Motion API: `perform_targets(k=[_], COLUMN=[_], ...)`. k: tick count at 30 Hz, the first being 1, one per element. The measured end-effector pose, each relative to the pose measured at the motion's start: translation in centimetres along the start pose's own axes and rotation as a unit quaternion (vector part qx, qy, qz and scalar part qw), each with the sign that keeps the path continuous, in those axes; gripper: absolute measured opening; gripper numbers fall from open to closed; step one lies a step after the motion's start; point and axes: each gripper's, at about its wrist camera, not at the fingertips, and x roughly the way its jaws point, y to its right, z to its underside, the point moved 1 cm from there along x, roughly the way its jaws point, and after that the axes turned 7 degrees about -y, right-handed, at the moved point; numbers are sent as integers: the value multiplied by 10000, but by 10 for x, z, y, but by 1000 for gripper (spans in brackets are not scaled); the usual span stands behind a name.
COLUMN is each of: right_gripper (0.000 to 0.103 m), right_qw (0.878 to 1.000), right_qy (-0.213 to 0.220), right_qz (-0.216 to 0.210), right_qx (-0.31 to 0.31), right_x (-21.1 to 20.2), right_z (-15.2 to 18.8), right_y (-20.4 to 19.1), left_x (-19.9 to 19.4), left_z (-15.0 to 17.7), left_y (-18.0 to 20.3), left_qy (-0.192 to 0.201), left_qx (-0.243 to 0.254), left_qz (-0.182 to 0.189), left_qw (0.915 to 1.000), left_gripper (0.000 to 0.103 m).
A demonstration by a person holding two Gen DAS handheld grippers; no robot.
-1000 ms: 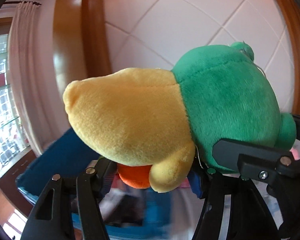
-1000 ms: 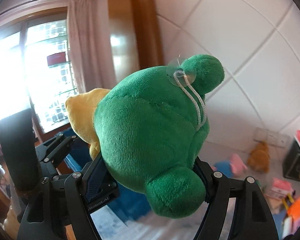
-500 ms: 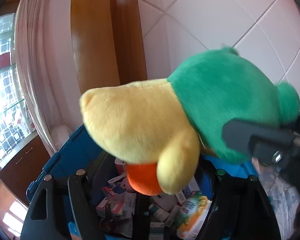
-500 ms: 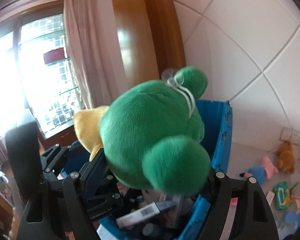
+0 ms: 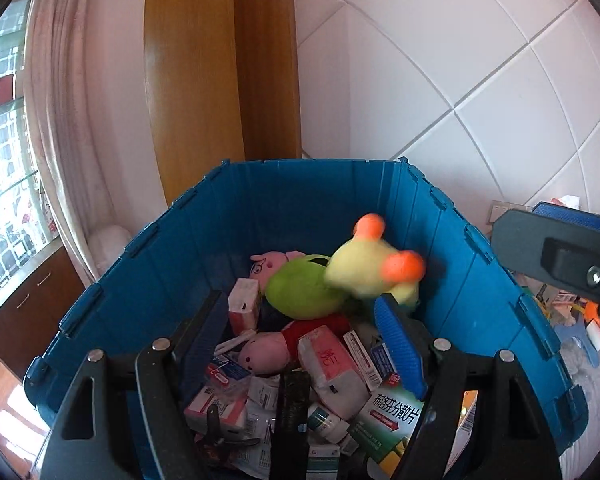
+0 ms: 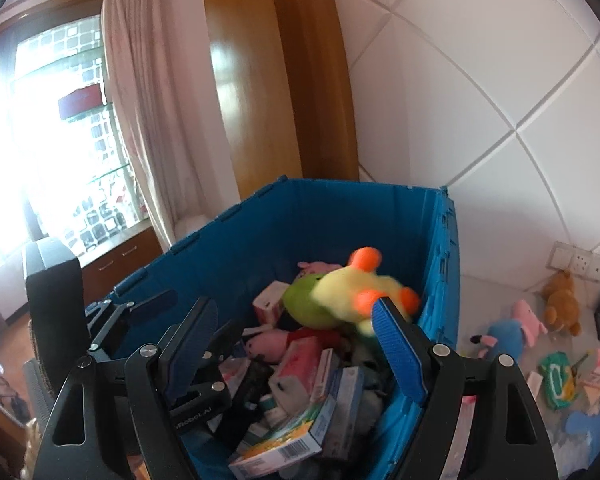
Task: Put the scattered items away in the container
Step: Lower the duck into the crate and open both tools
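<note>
The green and yellow plush duck with orange feet lies blurred inside the blue crate, on top of boxes and pink pig plushes. My left gripper hovers over the crate's near edge, open, with nothing between its fingers. In the right wrist view the same duck sits beyond my right gripper, which is open and empty above the crate. The left gripper shows at the left there, and the right gripper's body at the right of the left wrist view.
The crate holds several medicine boxes and a pink pig plush. On the floor to the right lie a pink and blue plush, a brown plush and packets. A tiled wall, wooden frame and curtain stand behind.
Both grippers carried the plush duck over the crate and let it go. It has dropped from between the fingers into the crate, feet up, and both pairs of jaws now stand empty.
</note>
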Motion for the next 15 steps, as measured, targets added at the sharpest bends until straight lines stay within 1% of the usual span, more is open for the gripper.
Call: perform_targets(k=[3, 4, 6, 12, 15], right_gripper=[81, 81, 82, 89, 93], right_qw=[10000, 9999, 9999, 9991, 9983], right_qy=[-2, -7, 0, 45, 71], right_qz=[86, 111, 160, 389, 527], right_qx=[18, 17, 29, 149, 229], right_x=[-2, -4, -7, -28, -40], right_z=[4, 5, 8, 18, 28], right_y=[0, 0, 1, 13, 20], left_x=[-5, -6, -11, -24, -31], left_z=[-1, 0, -1, 6, 12], left_y=[2, 0, -1, 3, 7], left_qy=[41, 58, 104, 254, 297], left_qx=[-57, -97, -157, -221, -318], left_qz=[56, 78, 120, 257, 337], left_qw=[10000, 9999, 9998, 9991, 9985], left_gripper=[76, 80, 82, 84, 88])
